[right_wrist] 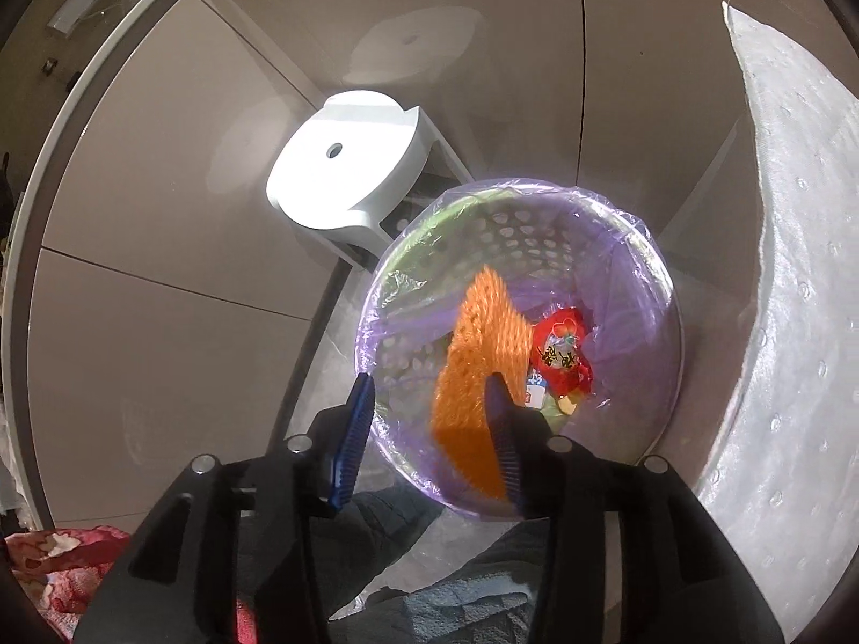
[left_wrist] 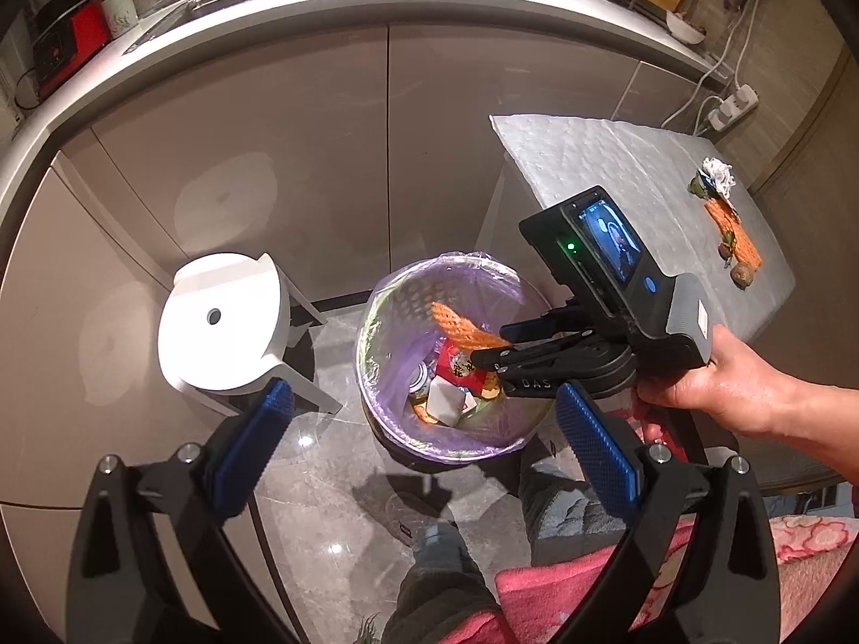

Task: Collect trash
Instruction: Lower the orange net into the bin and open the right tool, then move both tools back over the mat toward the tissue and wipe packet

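While both grippers hang above the floor, the scene reads near to far:

Left gripper (left_wrist: 424, 429): jaws spread wide, nothing between the blue pads, held over the near rim of the bin.

Right gripper (right_wrist: 429, 424): jaws apart over the bin. The orange net lies against its right pad; the left pad stands clear of it, so I cannot tell whether the net is held at all. In the left view the hand (left_wrist: 719, 381) grips this tool from the right.

Net (right_wrist: 478, 359): orange mesh, blurred in the right view, hanging over the bin's mouth with its far end pointing into the bin.

Bin (left_wrist: 376, 322): round perforated basket lined with a purple bag, standing on the grey floor just beside the table's near corner.

In the bin: a red wrapper (right_wrist: 561, 357), a white carton (left_wrist: 443, 402) and other small scraps at the bottom.

Stool (left_wrist: 220, 322): white, round-topped, left of the bin and close to it.

Table (left_wrist: 617, 172): covered by a white padded sheet, right of the bin.

On the table: a second strip of orange net (left_wrist: 735, 236), a crumpled white tissue (left_wrist: 716, 174) at its far end, and a few small brownish scraps beside it.

Cabinets (left_wrist: 268, 161): beige doors behind the stool and the bin.
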Demonstrator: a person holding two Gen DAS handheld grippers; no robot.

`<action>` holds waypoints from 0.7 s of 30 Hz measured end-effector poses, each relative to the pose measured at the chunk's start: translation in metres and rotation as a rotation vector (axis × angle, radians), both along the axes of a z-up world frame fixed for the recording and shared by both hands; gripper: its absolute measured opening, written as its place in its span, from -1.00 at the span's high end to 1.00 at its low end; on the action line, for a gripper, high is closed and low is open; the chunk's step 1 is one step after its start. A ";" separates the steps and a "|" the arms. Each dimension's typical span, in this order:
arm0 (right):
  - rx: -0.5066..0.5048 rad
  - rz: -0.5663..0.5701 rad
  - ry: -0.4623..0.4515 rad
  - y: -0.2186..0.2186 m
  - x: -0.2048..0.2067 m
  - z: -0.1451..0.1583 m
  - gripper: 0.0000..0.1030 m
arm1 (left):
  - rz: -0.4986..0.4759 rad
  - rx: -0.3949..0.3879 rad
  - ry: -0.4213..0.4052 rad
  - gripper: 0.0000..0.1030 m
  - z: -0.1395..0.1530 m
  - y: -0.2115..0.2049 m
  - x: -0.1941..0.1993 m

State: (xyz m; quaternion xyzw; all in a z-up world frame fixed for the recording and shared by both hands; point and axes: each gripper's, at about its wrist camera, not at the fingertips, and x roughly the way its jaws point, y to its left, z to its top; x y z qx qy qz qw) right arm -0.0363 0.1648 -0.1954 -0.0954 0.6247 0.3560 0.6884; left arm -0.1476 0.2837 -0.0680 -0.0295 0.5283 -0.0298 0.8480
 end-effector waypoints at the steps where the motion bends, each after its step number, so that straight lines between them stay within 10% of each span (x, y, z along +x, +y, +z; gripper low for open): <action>1: 0.011 -0.007 -0.005 -0.004 0.000 0.005 0.15 | 0.000 0.000 -0.002 -0.82 0.001 0.000 0.000; 21: 0.068 -0.454 -0.407 -0.188 -0.001 0.184 -0.93 | -0.147 0.010 -0.109 -0.85 0.058 -0.081 0.047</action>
